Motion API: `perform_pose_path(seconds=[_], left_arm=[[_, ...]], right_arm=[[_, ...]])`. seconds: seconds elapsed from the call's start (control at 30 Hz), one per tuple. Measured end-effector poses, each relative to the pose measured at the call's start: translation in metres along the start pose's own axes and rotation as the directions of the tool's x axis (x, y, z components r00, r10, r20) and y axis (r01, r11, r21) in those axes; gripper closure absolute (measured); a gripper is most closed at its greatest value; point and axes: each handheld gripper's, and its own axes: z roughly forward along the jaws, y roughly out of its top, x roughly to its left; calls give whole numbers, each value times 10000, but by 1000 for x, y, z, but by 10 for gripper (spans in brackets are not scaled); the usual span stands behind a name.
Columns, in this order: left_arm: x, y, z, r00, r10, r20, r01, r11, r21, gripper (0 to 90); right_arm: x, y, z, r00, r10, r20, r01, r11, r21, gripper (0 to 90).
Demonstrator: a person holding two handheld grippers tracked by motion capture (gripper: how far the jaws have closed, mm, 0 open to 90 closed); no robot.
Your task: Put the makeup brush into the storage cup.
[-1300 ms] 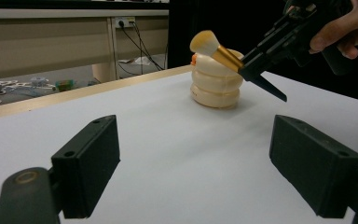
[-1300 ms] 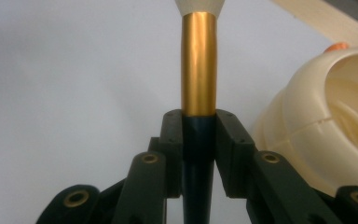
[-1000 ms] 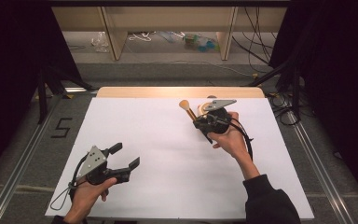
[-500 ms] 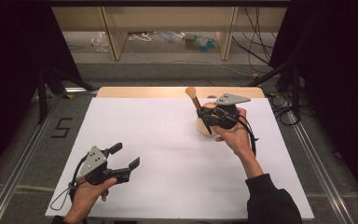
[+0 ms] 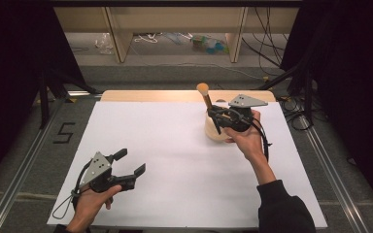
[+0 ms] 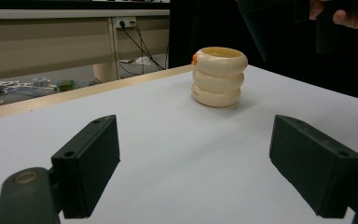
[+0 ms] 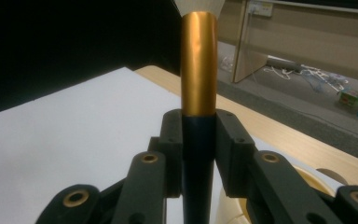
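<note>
Gold-banded makeup brush (image 7: 198, 65) pinched upright between the right gripper's (image 5: 219, 118) jaws, bristles up | brush held just over a cream ringed holder (image 6: 218, 77) at the far right of the white counter (image 5: 175, 145) | left gripper (image 5: 128, 170) near the front left edge, jaws spread, pinching nothing, well apart from the holder.

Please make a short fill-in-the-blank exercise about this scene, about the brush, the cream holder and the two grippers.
1. The right gripper is shut on the dark handle of a ____.
2. The cream holder looks like ____ rings stacked one on another.
3. The jaws of the left gripper are ____ and hold nothing.
4. In the high view, the holder stands on the ____ half of the white table.

Missing words: brush; three; open; right
</note>
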Motion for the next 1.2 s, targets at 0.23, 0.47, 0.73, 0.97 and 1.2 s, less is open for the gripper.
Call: perform_pose_path(seconds=[0.23, 0.47, 0.73, 0.97, 1.2], left_arm=[[2, -1, 2, 9998, 185, 49, -184, 9998, -63, 160], [0, -1, 0, 10000, 37, -76, -36, 9999, 120, 160], [0, -1, 1, 10000, 74, -44, -74, 9999, 99, 160], [0, -1, 1, 9999, 138, -23, -137, 9998, 108, 160], [-1, -1, 1, 10000, 17, -18, -17, 9999, 102, 160]], right_arm=[[-10, 1, -5, 9994, 229, 254, -214, 9980, -600, 745], [-17, 2, -5, 9962, 739, 456, -704, 9947, -745, 745], [-27, 0, 0, 9922, 1020, 715, -947, 9906, -989, 745], [-39, 2, 5, 9891, 1072, 1010, -952, 9886, -1168, 745], [-47, 1, 12, 9859, 1155, 1214, -998, 9867, -1281, 745]])
